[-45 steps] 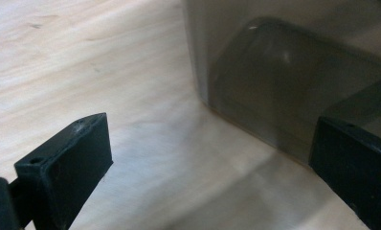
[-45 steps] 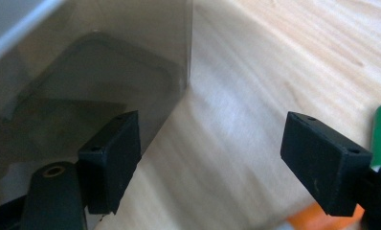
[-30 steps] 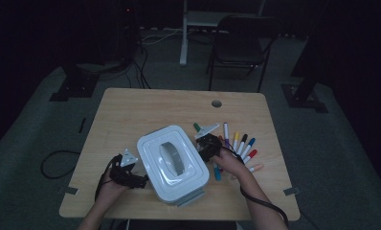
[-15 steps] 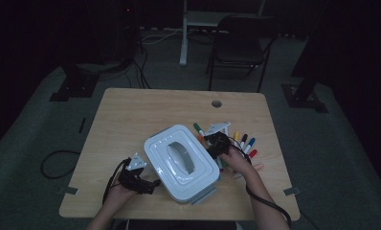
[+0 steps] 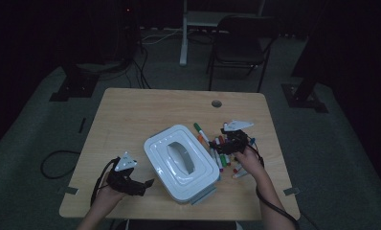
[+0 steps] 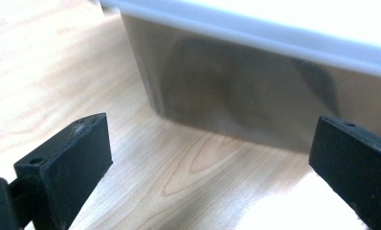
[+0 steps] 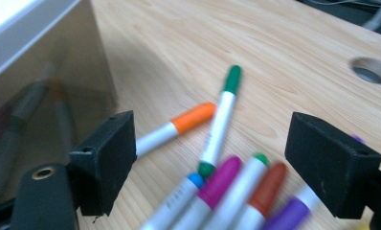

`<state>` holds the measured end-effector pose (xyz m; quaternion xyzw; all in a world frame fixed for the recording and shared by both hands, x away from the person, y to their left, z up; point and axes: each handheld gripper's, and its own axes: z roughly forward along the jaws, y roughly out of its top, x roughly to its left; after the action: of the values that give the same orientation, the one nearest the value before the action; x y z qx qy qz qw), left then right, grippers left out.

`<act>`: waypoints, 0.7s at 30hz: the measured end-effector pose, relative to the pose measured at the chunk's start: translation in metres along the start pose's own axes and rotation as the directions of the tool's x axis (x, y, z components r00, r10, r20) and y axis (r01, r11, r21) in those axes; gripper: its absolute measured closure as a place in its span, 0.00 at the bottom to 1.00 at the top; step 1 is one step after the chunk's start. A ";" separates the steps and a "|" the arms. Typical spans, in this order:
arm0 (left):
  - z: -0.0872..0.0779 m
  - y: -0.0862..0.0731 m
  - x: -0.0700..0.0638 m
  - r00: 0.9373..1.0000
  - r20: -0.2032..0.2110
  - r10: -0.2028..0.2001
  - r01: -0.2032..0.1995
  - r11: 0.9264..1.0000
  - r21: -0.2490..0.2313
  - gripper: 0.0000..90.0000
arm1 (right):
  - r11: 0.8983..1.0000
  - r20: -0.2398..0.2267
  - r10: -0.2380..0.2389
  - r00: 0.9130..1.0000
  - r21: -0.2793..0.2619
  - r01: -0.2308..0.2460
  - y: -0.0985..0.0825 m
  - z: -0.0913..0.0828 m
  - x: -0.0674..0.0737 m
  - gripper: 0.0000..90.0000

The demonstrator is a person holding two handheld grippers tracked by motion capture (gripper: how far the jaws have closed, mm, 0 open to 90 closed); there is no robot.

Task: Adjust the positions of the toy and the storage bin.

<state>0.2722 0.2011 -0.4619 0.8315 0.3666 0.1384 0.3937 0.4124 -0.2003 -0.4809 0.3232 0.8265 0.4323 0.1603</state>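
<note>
A white-lidded plastic bin (image 5: 181, 160) with a handle recess sits on the wooden table (image 5: 131, 115), turned at an angle. Its clear wall (image 6: 255, 103) rises just beyond my open left gripper (image 5: 143, 184), which rests on the table at the bin's left front corner. Several coloured markers (image 5: 222, 153) lie in a loose pile right of the bin. My right gripper (image 5: 229, 139) hangs open over that pile. In the right gripper view a green-capped marker (image 7: 219, 120) and an orange-capped marker (image 7: 179, 125) lie between the jaws, with nothing gripped.
A round cable hole (image 5: 216, 103) pierces the table near its far edge. A dark chair (image 5: 239, 43) and a white desk leg (image 5: 184, 33) stand beyond the table. Bare wood stretches across the table's left and far parts.
The bin has slid and turned toward the right front. My left gripper has let go of it and dropped back to the left front. My right gripper moved right, over the markers.
</note>
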 end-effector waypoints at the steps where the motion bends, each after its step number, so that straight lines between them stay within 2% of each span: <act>1: -0.004 0.003 -0.002 1.000 0.003 0.001 -0.001 1.000 -0.010 0.02 | 1.000 0.013 0.013 1.000 -0.009 -0.013 -0.003 -0.005 -0.002 0.20; 4: -0.012 0.011 -0.008 1.000 0.015 0.021 -0.020 0.999 -0.036 0.02 | 0.999 0.045 0.031 0.999 -0.019 -0.030 -0.011 -0.018 -0.004 0.20; 8: -0.015 0.021 -0.017 0.998 0.053 0.043 -0.040 0.998 -0.052 0.02 | 0.998 0.091 0.058 0.994 -0.037 -0.054 -0.027 -0.040 -0.004 0.19; 10: -0.015 0.023 -0.019 0.997 0.061 0.048 -0.044 0.997 -0.056 0.02 | 0.998 0.096 0.059 0.994 -0.036 -0.056 -0.030 -0.044 -0.003 0.19; 11: -0.013 0.028 -0.025 0.995 0.086 0.059 -0.054 0.997 -0.061 0.02 | 0.998 0.105 0.055 0.993 -0.038 -0.051 -0.033 -0.048 -0.003 0.19; 13: -0.011 0.033 -0.030 0.992 0.106 0.074 -0.067 0.996 -0.065 0.02 | 0.999 0.121 0.050 0.991 -0.017 -0.048 -0.043 -0.060 -0.003 0.16; 21: 0.000 0.048 -0.043 0.984 0.155 0.087 -0.076 0.994 -0.078 0.02 | 0.996 0.140 0.091 0.986 -0.028 -0.088 -0.073 -0.090 0.009 0.15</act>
<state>0.2665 0.1502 -0.4228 0.8394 0.2947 0.1012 0.4453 0.3281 -0.2798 -0.4890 0.3879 0.7928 0.4242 0.2025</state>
